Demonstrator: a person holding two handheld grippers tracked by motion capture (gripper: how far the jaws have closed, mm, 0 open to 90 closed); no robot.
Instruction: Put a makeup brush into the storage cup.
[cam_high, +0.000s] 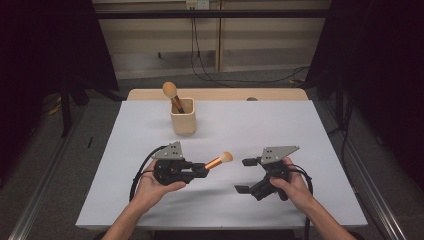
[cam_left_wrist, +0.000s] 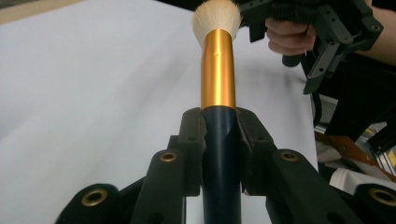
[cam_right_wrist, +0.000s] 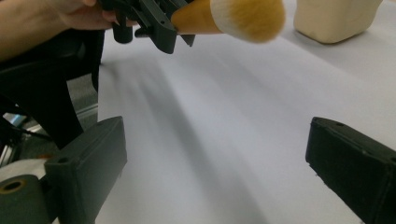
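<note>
While the left gripper (cam_high: 202, 170) is squeezing its two black jaws tight on a makeup brush (cam_high: 218, 161), the brush is sticking straight out past the jaw tips, with its fluffy head pointing away from the left hand (cam_high: 152, 187). In the left gripper view, the dark blue handle is sitting snug between the two jaws, the shiny orange part is coming out just in front of them, and the soft pale bristles are sitting at the far end. The brush is not touching the white table (cam_high: 300, 130); it is hanging in the air above it. The right gripper (cam_high: 246, 175) is being held by the right hand (cam_high: 295, 187), and its jaws are standing wide apart with nothing between them. In the right gripper view, the two black jaws are sitting far to each side, and bare white table is lying in the gap. The fluffy head of the brush is floating ahead of the right gripper's jaws and above them, near but not touching. The two grippers are facing each other, with the brush head between them. Farther off, beyond the left gripper, a cream cup (cam_high: 183, 122) is standing upright on the table, well apart from both grippers. A second brush (cam_high: 172, 95) is leaning inside that cup, with its round fluffy head poking up above the rim.
</note>
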